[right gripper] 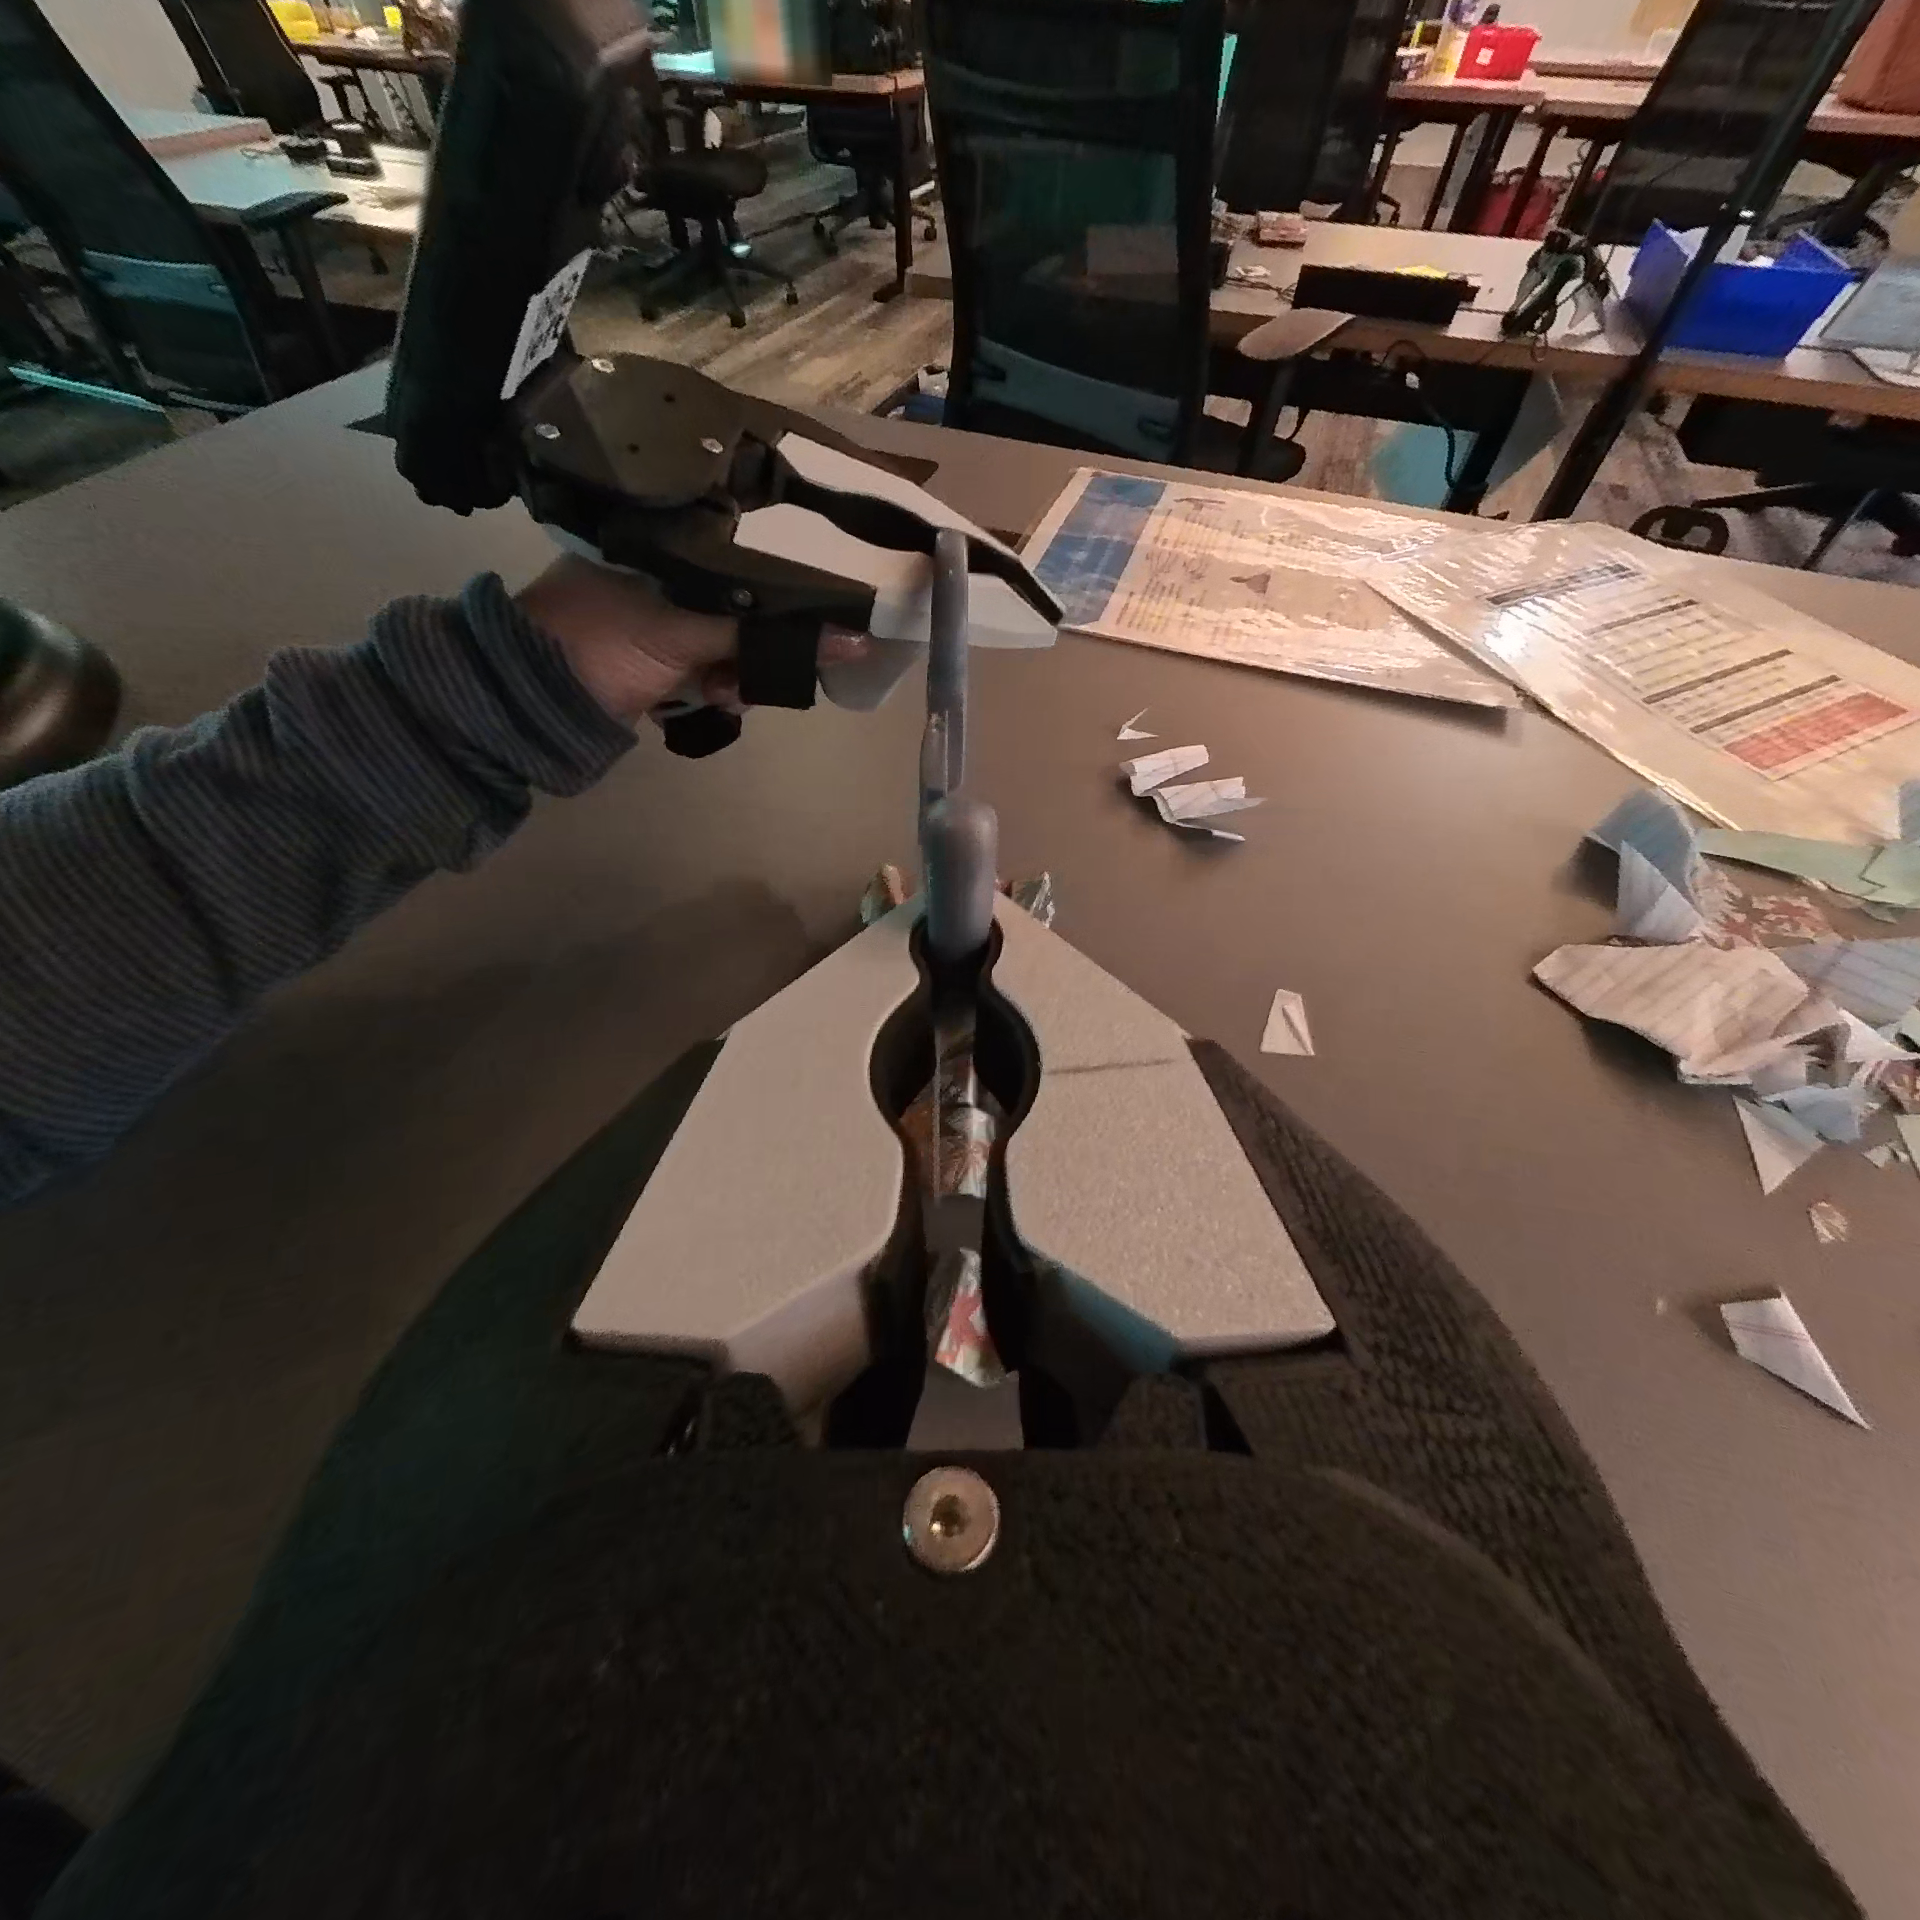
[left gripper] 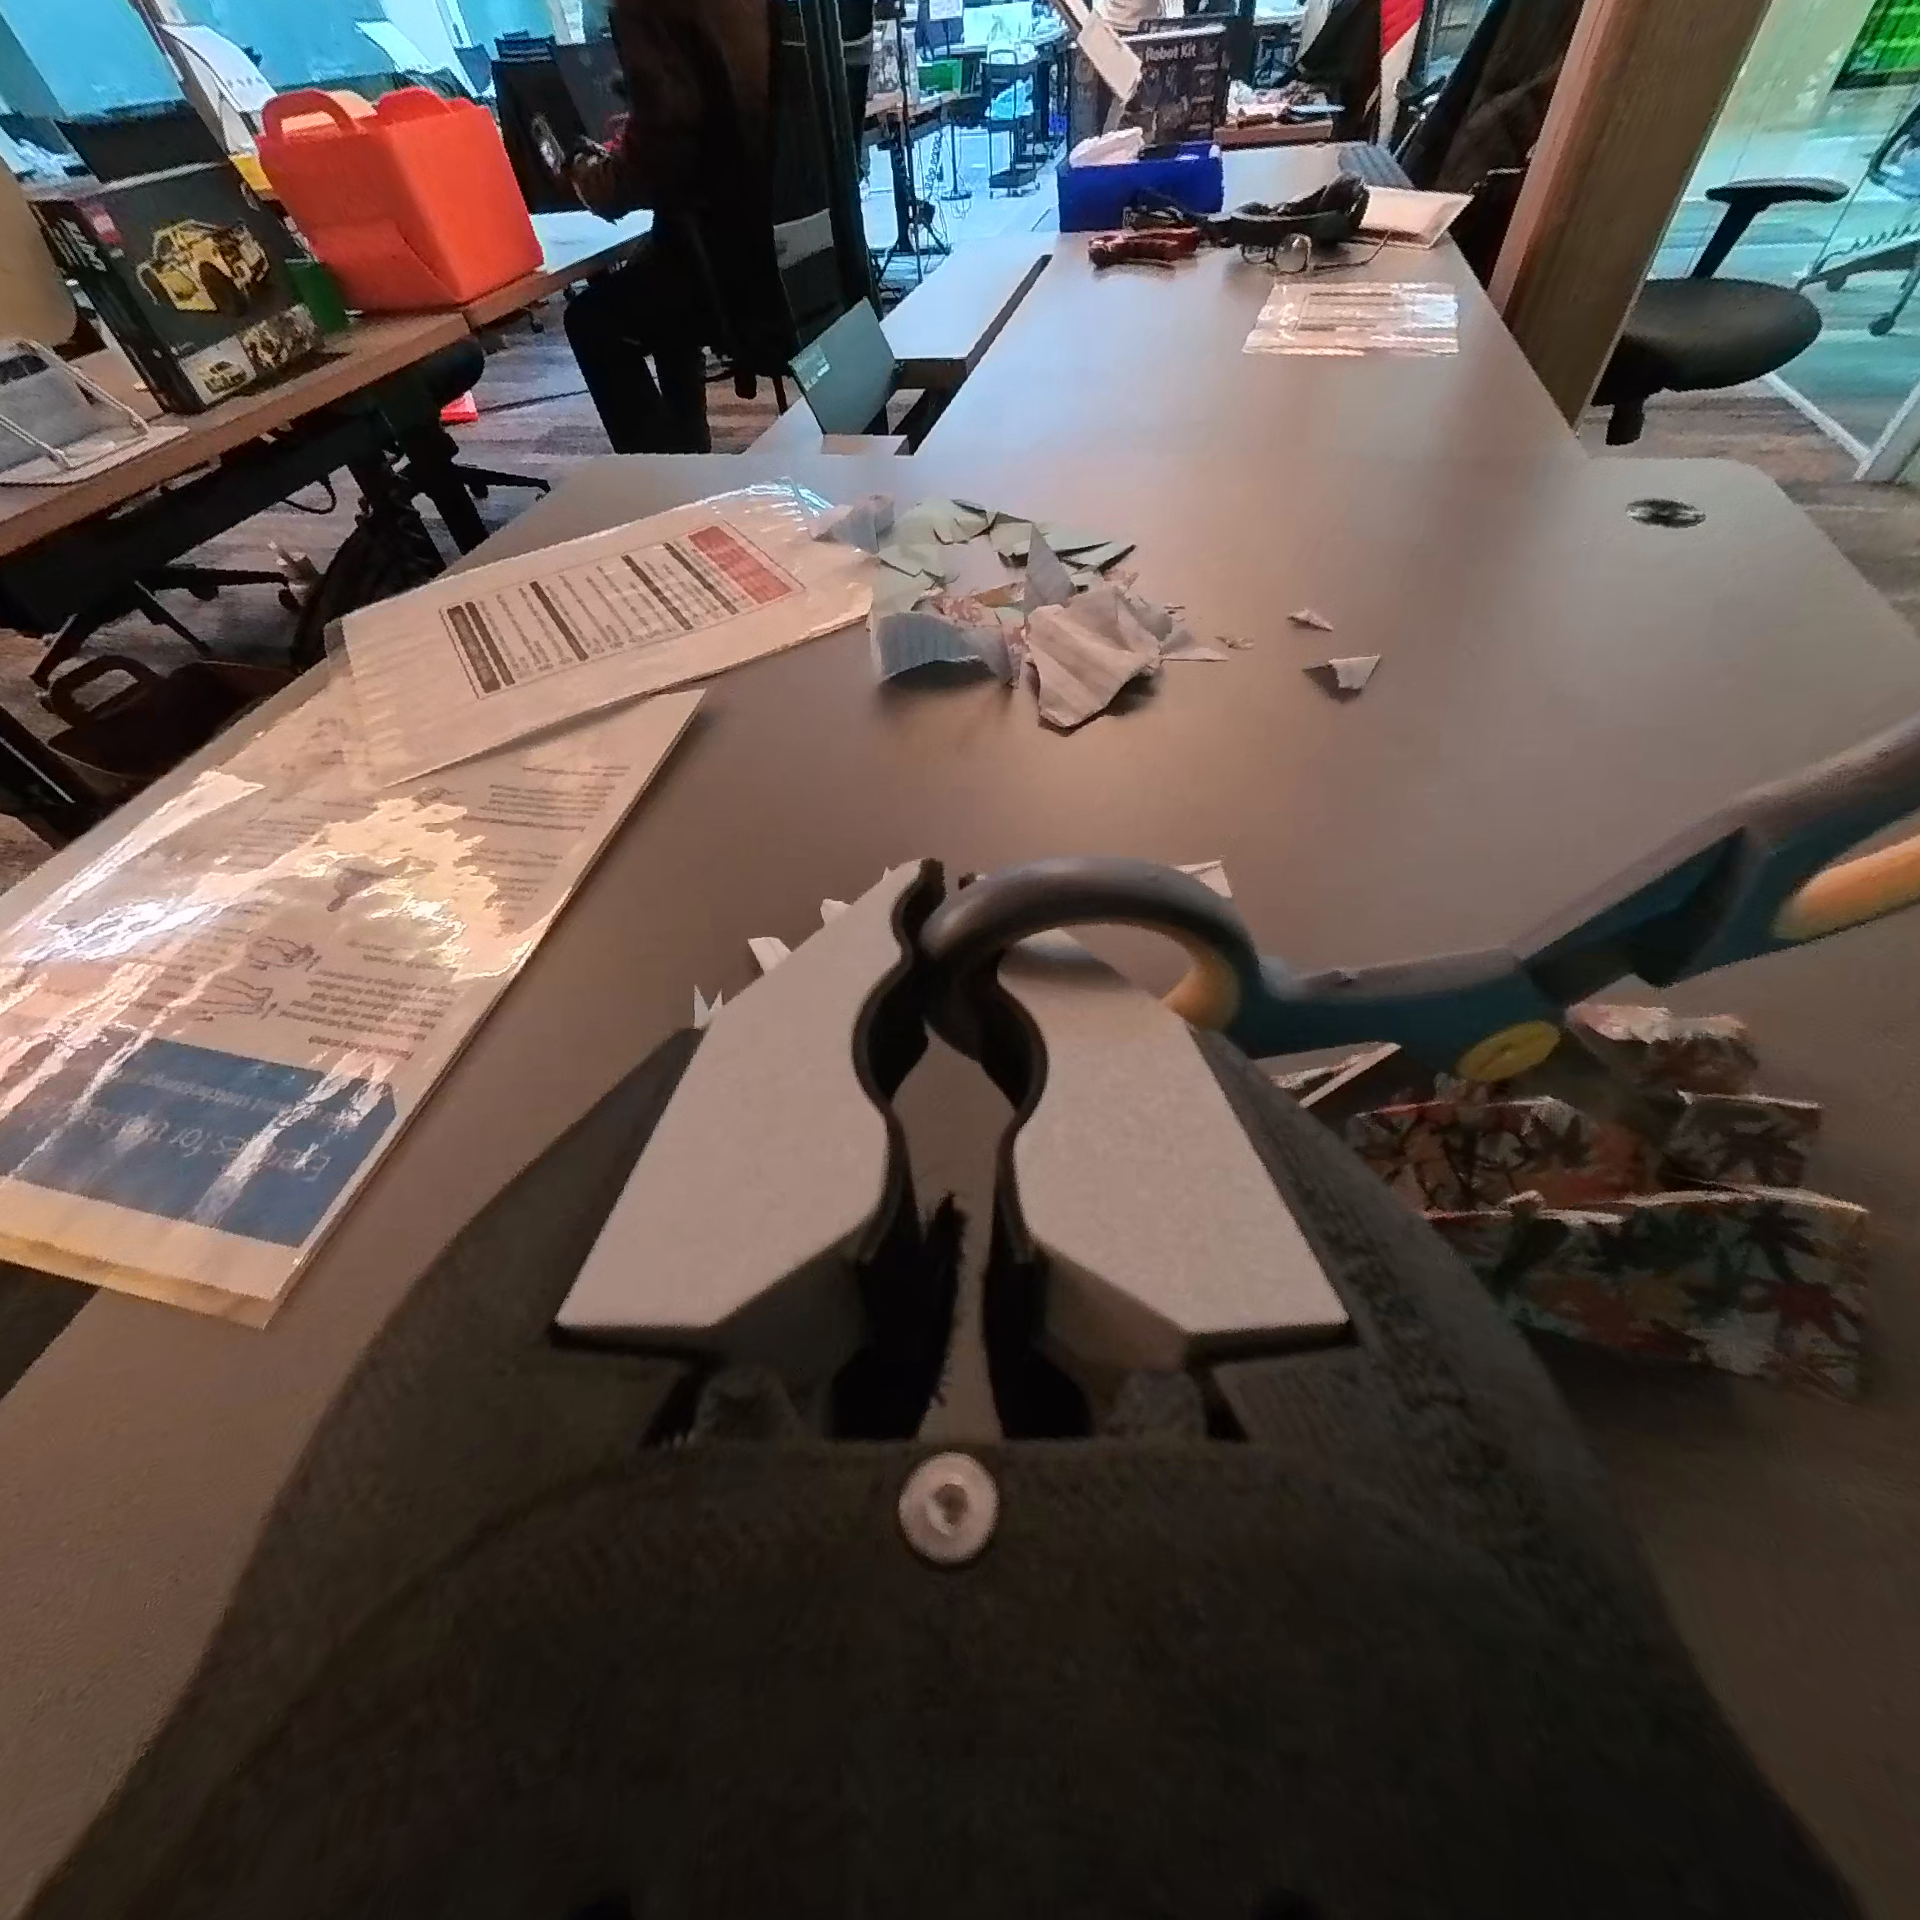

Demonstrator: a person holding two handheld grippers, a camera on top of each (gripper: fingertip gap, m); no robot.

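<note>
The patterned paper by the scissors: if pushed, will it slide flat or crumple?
Probably crumples: the patterned paper is already creased and standing off the table. It looks thin and light, like the scraps, so it may skid first.

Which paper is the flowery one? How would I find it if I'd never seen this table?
Start at the dark table and find the blue scissors that both grippers clamp, left and right. The flowery paper lies under the scissors. It has red leaves, unlike the pale scraps farther away.
</note>
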